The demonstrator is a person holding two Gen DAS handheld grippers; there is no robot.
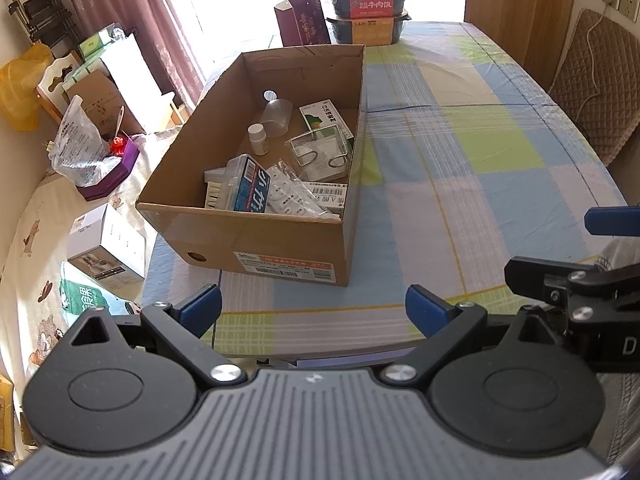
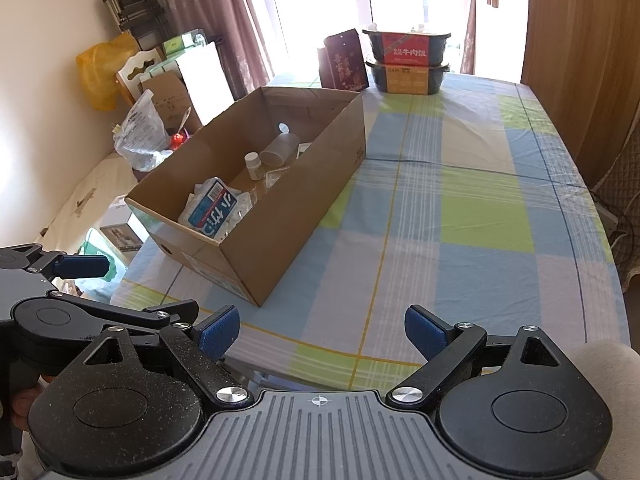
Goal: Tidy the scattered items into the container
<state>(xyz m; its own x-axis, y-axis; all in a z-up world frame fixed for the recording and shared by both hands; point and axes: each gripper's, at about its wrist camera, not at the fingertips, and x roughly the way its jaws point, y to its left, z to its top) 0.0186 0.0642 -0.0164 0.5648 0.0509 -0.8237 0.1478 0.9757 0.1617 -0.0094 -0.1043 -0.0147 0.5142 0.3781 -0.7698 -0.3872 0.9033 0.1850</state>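
While both tongs are being held wide and empty at the near bench edge, left tongs (image 1: 313, 311) and right tongs (image 2: 322, 332), the cardboard box (image 1: 256, 236) is being kept on the checked cloth (image 1: 480, 152), left of centre. Inside it are lying one white pill bottle (image 1: 258, 139), one clear cup (image 1: 277, 117), one green-printed carton (image 1: 322, 118), one blue-labelled case (image 1: 250, 186) and one bagged power strip (image 1: 294, 194). Two stacked meal trays (image 1: 367, 8) are standing far behind, beside one maroon bag (image 1: 303, 18).

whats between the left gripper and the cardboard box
Only bare checked tablecloth lies between the open left gripper and the cardboard box; the left wrist view shows it.
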